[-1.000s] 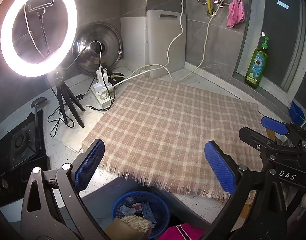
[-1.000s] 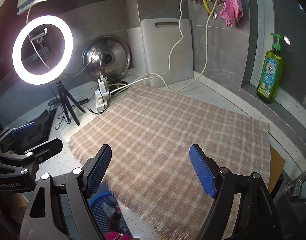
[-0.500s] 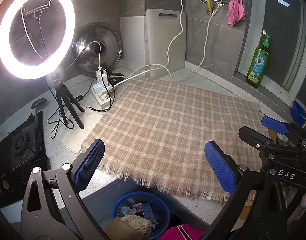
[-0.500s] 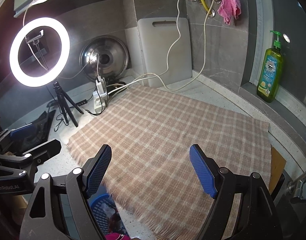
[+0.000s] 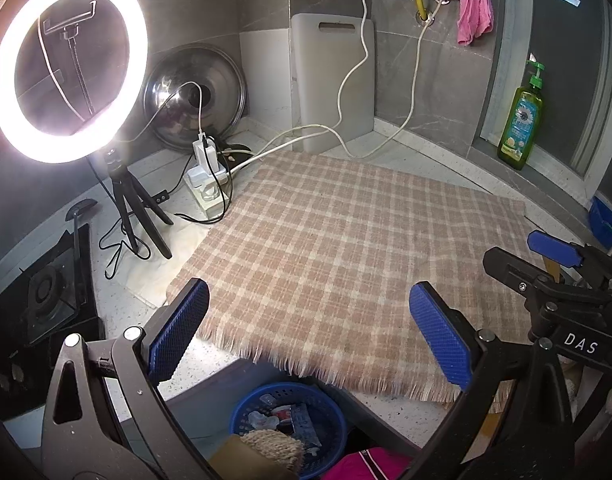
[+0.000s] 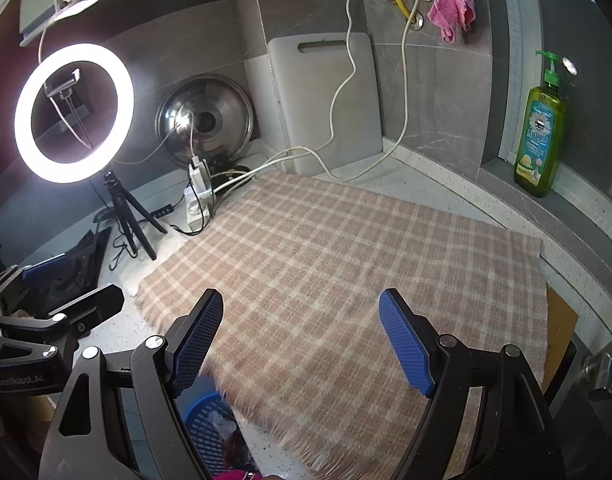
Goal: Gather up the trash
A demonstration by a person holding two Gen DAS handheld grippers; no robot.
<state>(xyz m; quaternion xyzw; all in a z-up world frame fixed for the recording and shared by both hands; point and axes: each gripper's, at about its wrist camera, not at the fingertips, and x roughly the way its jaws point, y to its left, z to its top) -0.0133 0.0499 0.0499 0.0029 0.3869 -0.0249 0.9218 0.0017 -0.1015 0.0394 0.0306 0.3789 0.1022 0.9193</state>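
A blue plastic basket (image 5: 334, 412) with several scraps of trash in it stands on the floor below the counter's front edge; in the right wrist view the basket (image 6: 198, 420) peeks out under the cloth's fringe. My left gripper (image 5: 310, 328) hangs open above the front edge of a checked cloth (image 5: 346, 248), nothing between its blue pads. My right gripper (image 6: 302, 336) is open too, over the cloth (image 6: 346, 272), and holds nothing. Each gripper shows at the side of the other's view: the right gripper (image 5: 554, 264), the left gripper (image 6: 54, 292).
A lit ring light (image 5: 66, 68) on a tripod stands at back left beside a power strip (image 5: 208, 184) with trailing cables. A pot lid (image 5: 194, 96) and cutting board (image 5: 332, 80) lean on the wall. A green soap bottle (image 5: 522, 120) stands on the right ledge. A stove (image 5: 46, 300) is at left.
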